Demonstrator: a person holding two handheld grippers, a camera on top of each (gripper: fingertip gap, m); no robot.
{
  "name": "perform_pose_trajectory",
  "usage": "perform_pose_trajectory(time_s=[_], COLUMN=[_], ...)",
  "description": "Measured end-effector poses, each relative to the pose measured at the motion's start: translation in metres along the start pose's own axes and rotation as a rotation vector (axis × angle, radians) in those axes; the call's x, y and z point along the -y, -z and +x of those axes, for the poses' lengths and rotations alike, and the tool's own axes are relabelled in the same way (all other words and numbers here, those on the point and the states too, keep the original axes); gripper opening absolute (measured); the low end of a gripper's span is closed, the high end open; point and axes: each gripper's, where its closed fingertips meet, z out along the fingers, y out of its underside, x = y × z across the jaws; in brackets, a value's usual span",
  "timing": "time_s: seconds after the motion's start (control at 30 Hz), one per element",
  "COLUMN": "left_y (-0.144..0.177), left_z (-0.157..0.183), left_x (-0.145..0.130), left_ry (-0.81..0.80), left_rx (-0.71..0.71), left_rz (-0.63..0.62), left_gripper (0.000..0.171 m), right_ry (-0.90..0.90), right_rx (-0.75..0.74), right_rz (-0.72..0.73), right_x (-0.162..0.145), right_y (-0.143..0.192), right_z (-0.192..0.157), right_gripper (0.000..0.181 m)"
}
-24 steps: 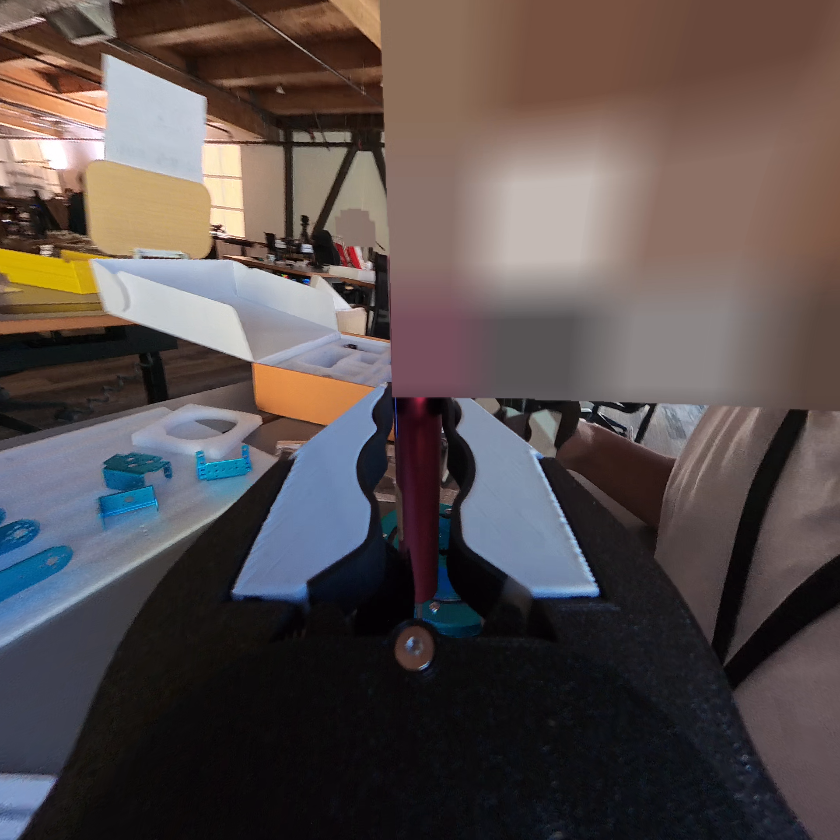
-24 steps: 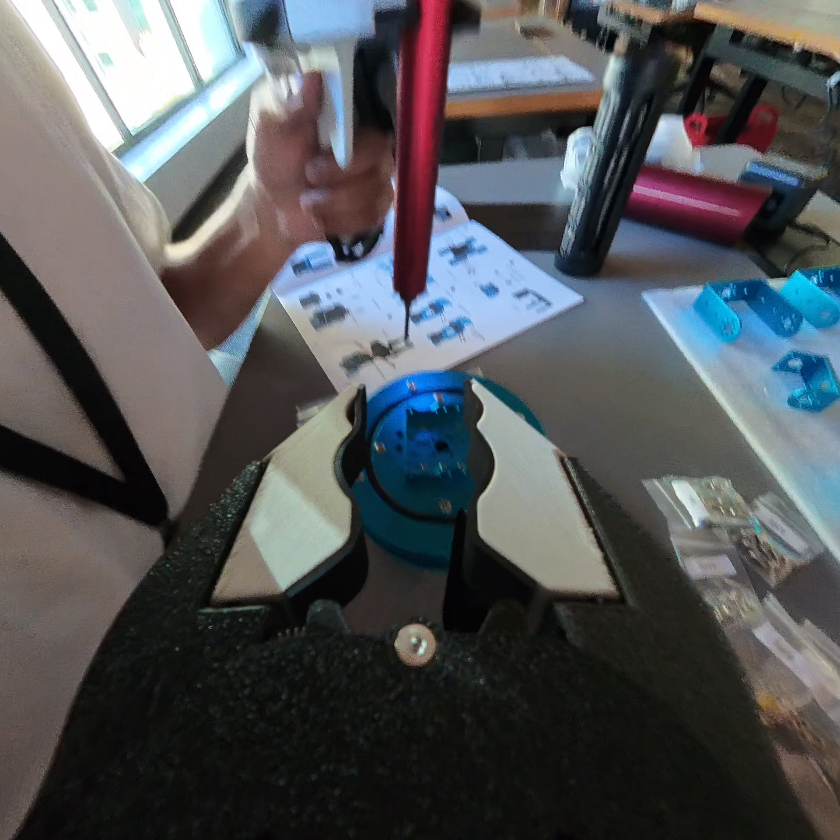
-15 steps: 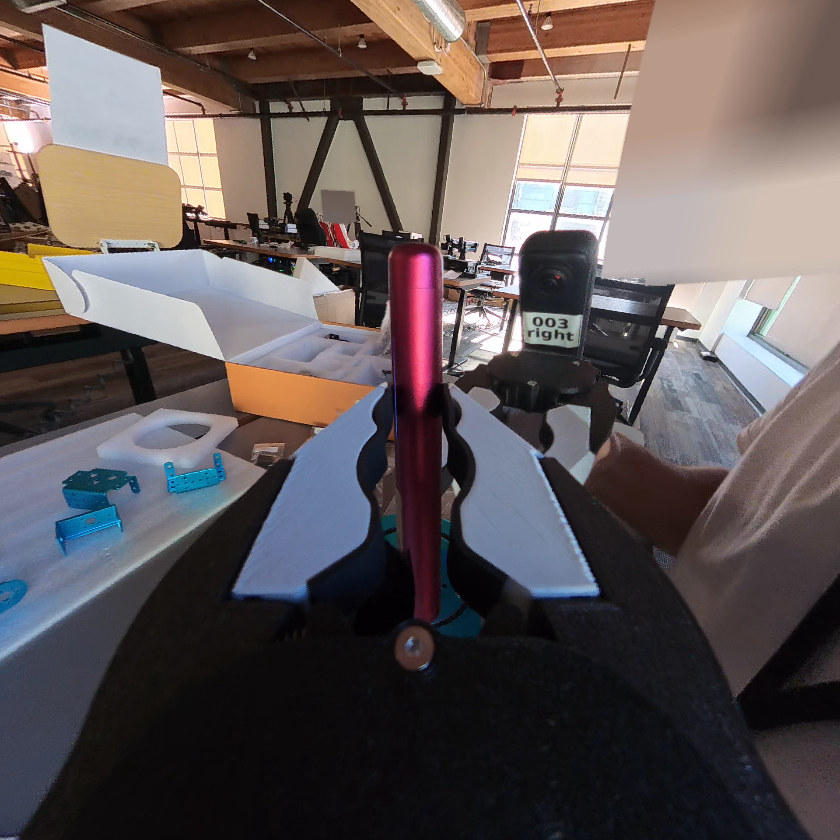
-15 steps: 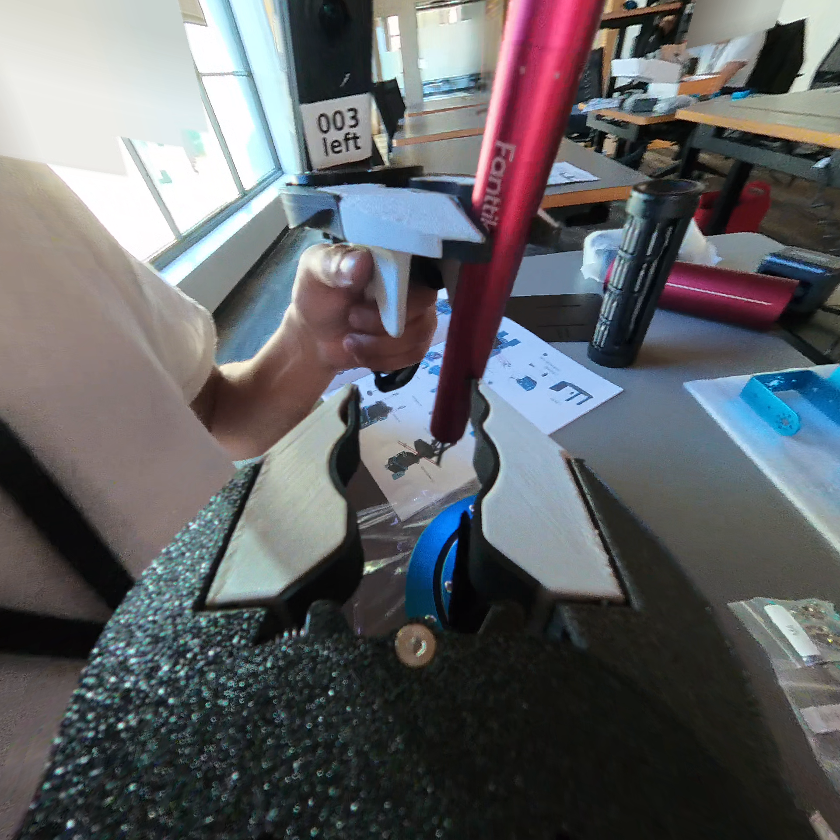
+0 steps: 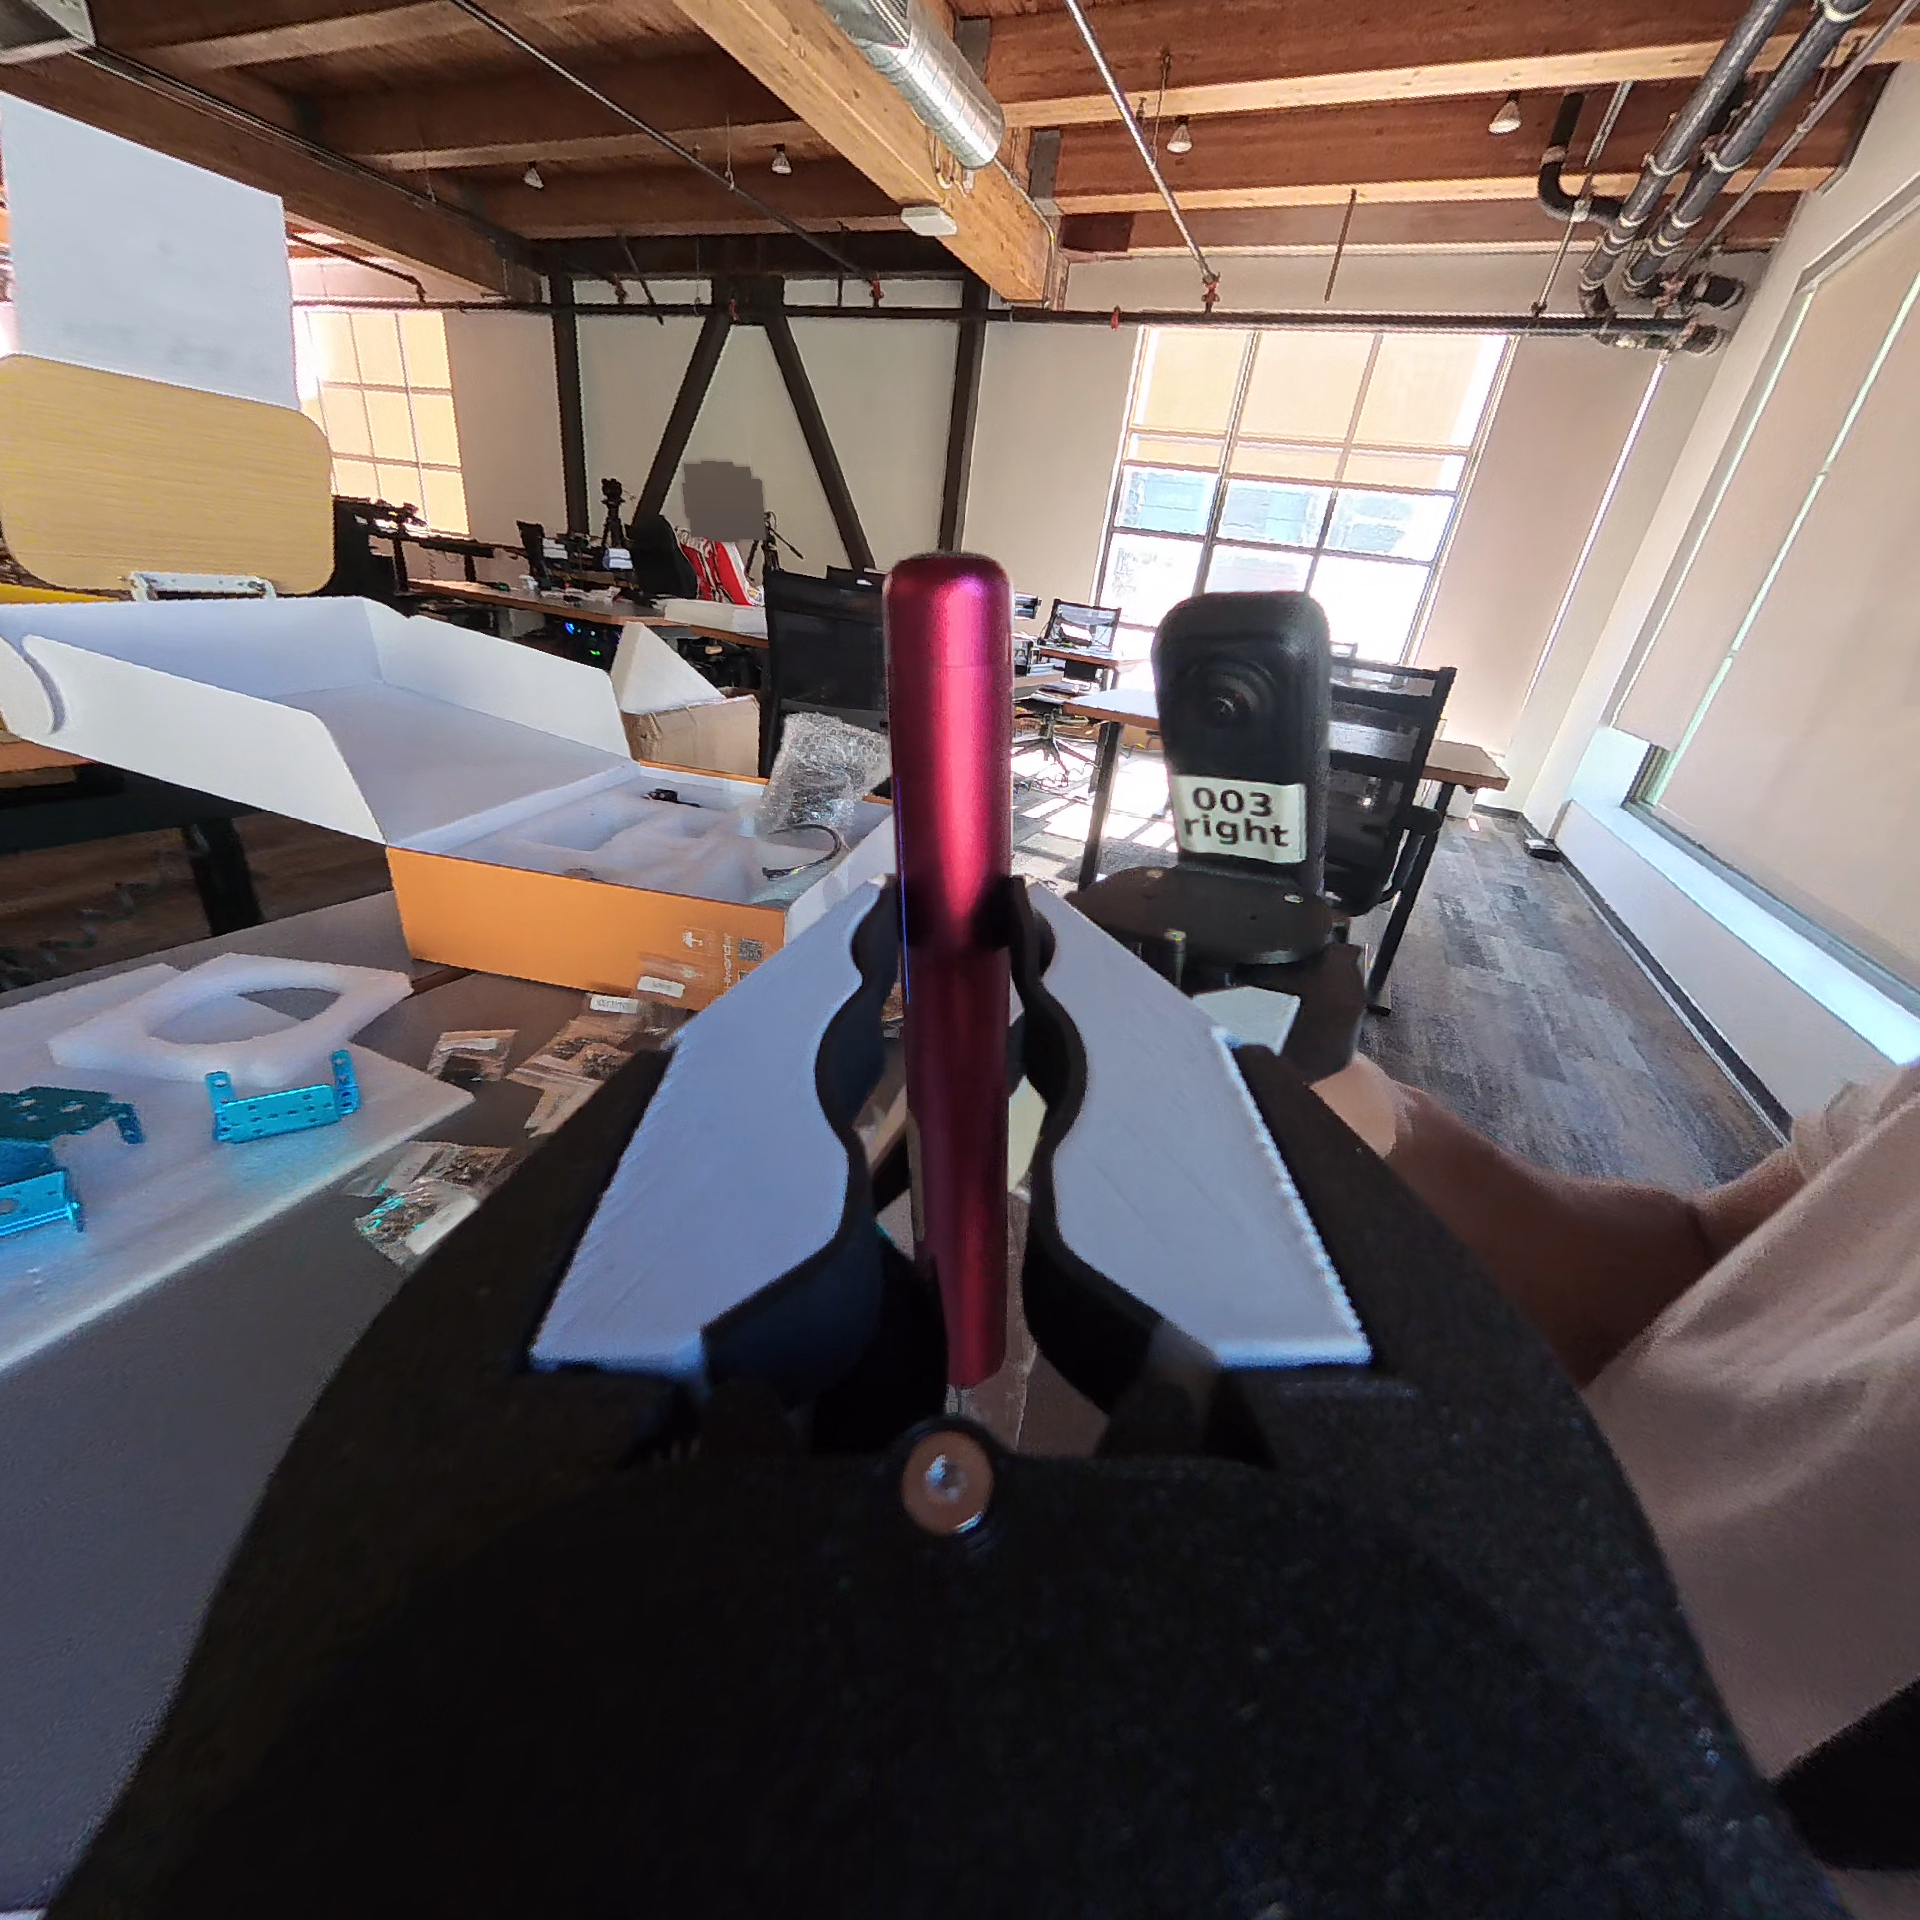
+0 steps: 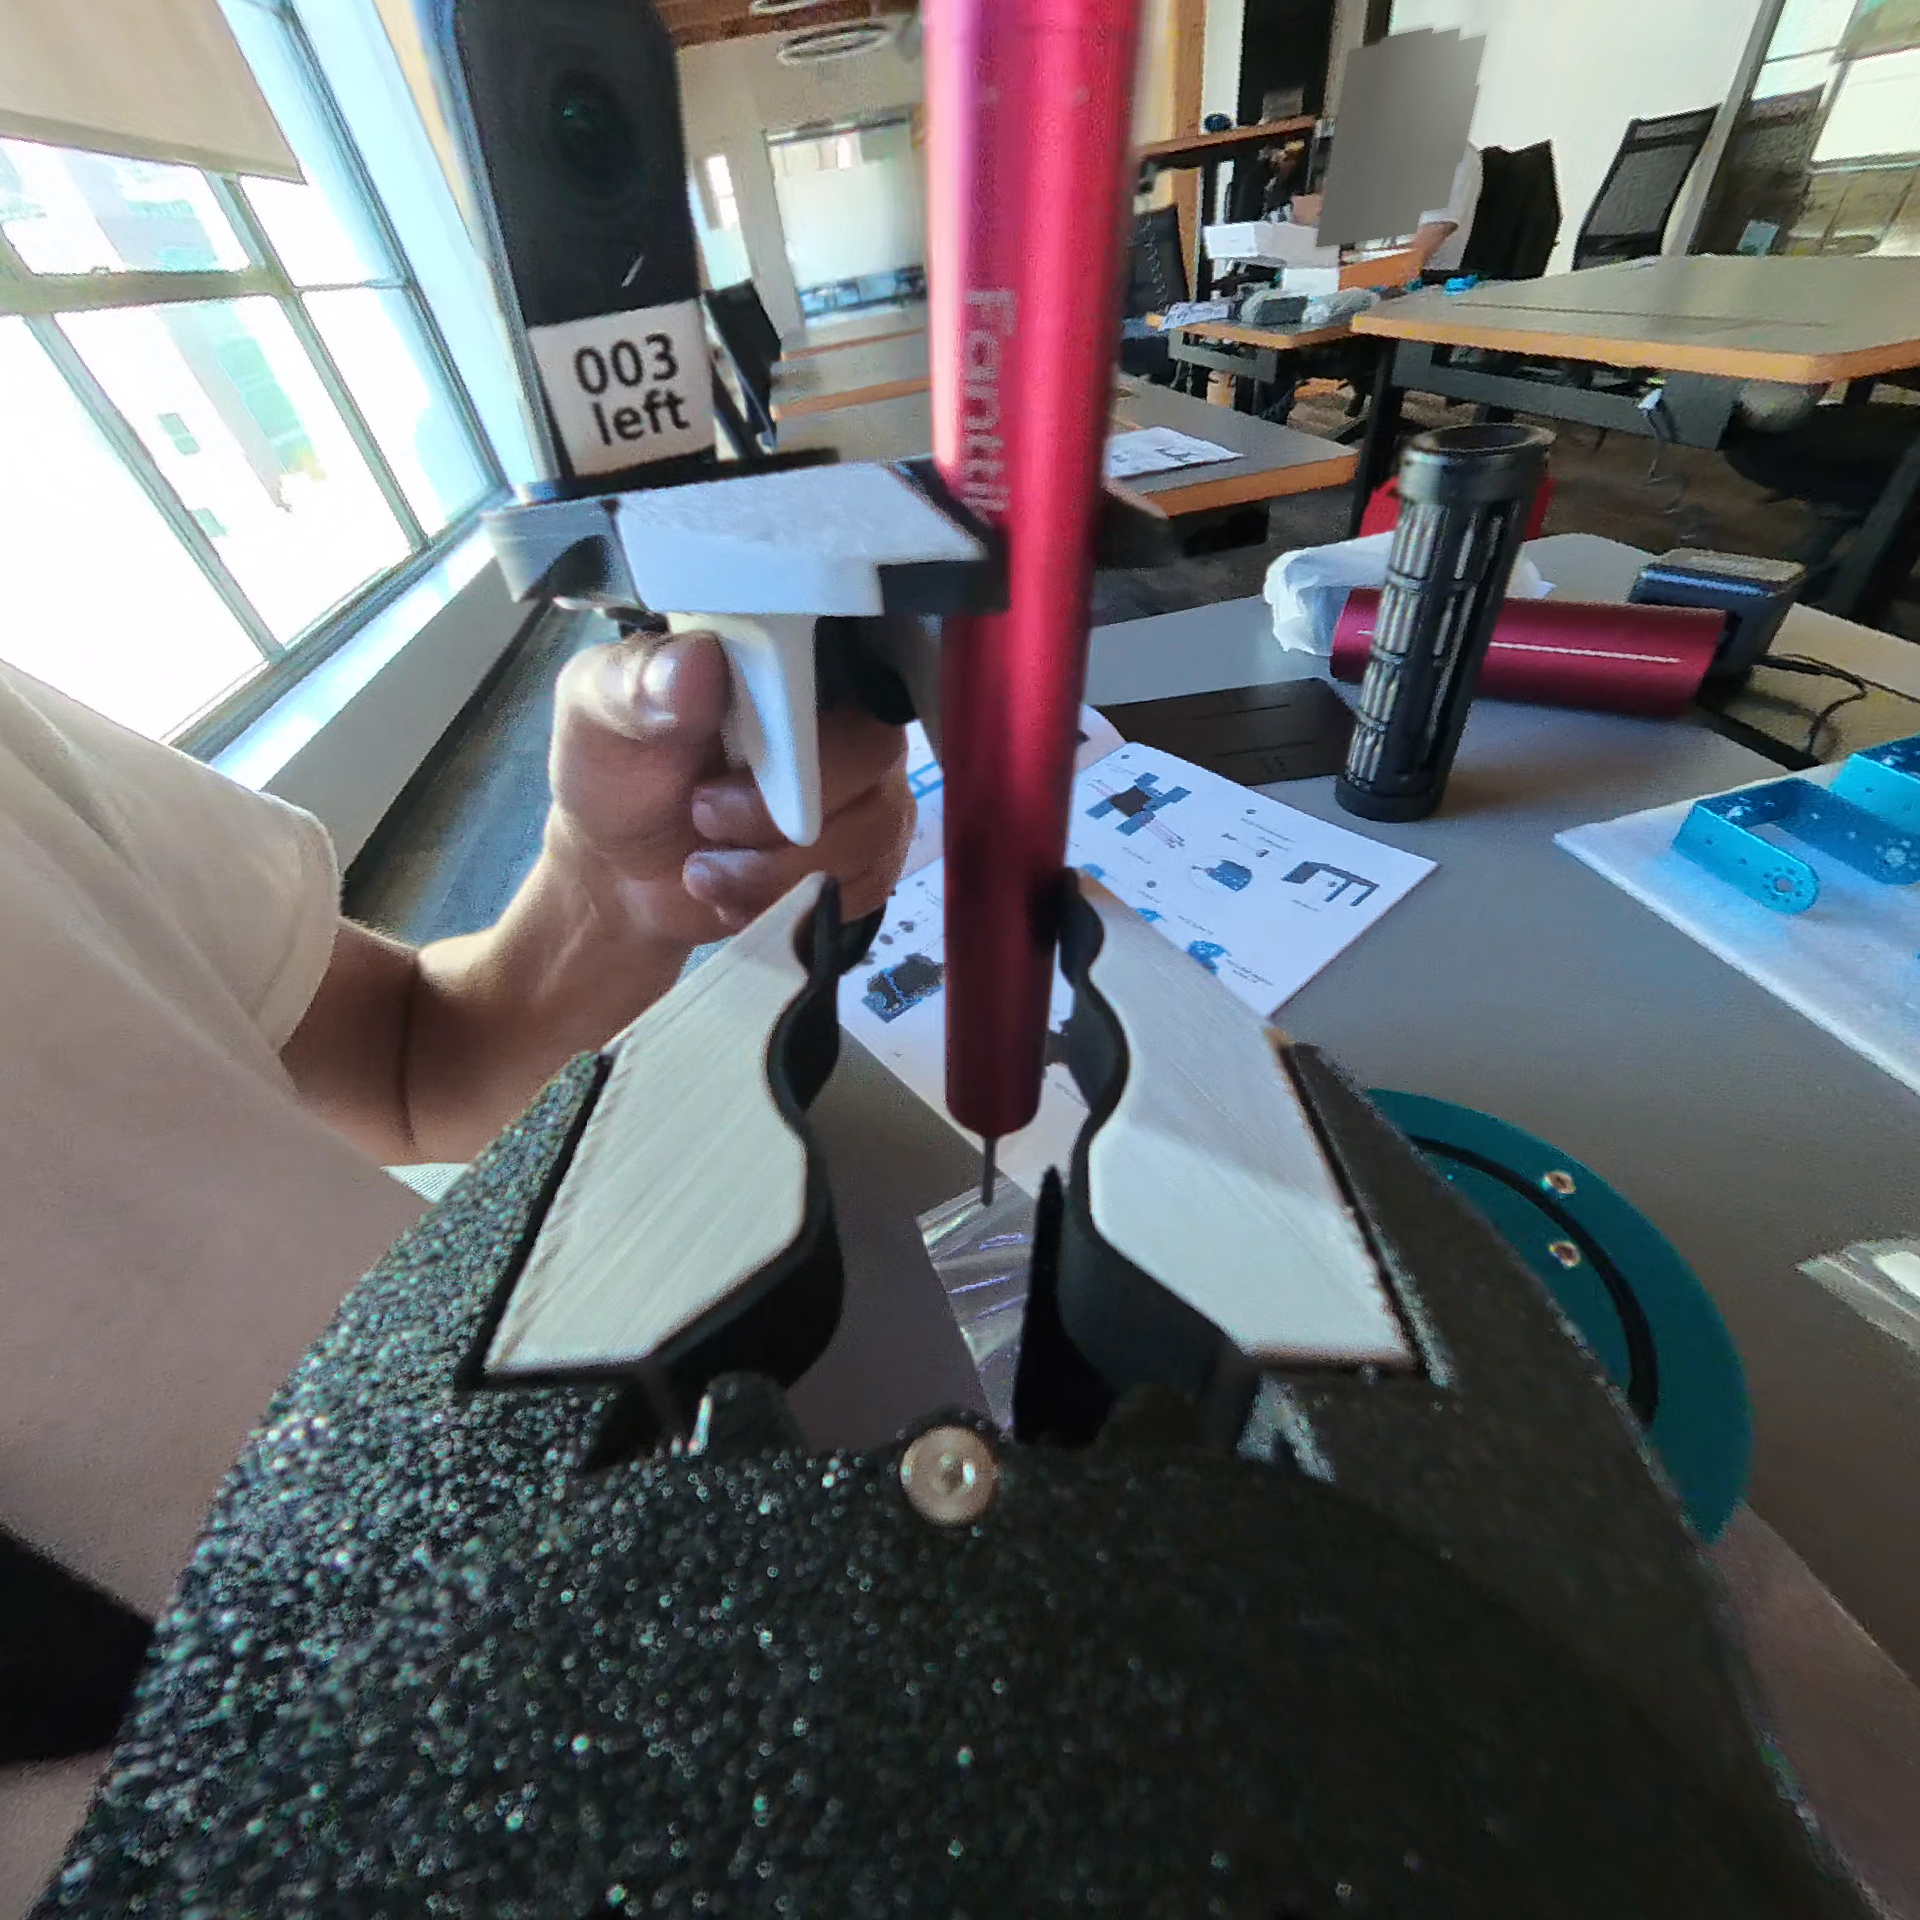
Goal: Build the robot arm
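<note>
Right wrist view: red screwdriver before leaflet, disc.

Sunlit loft: timber-beamed ceiling, tall windows, desks, dark plank floor

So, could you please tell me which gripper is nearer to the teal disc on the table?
Right. The right gripper hangs just left of the disc; the left gripper, holding the red screwdriver, sits higher and farther off.
</note>
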Motion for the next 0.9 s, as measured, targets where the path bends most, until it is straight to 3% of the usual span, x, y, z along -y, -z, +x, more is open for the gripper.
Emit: perform_pose_trajectory(time_s=[0.07,0.2,0.4,0.57,0.73,0.9], left_y=[-0.001,0.002,0.005,-0.004,-0.009,0.001], left_z=[0.008,0.011,0.009,0.010,0.008,0.008], left_x=[0.000,0.002,-0.017,-0.031,-0.033,-0.040], left_ry=[-0.004,-0.008,0.142,0.142,0.153,0.151], left_rx=[-0.006,0.042,0.025,0.006,-0.012,0.003], left_rz=[0.004,0.017,-0.014,-0.061,-0.070,-0.098], left_gripper=[0.019,0.020,0.023,0.025,0.025,0.025], right_ry=[0.006,-0.016,-0.015,-0.004,-0.048,-0.070], right_rx=[-0.062,-0.110,-0.166,-0.269,-0.387,-0.551], right_rz=[-0.017,-0.038,-0.119,-0.175,-0.176,-0.195], right_x=[-0.001,-0.001,-0.016,-0.027,-0.033,-0.037], right_y=[0.002,0.015,0.038,0.059,0.100,0.162], right_z=[0.002,0.004,0.005,0.013,0.033,0.058], right_gripper=[0.021,0.020,0.020,0.020,0.019,0.019])
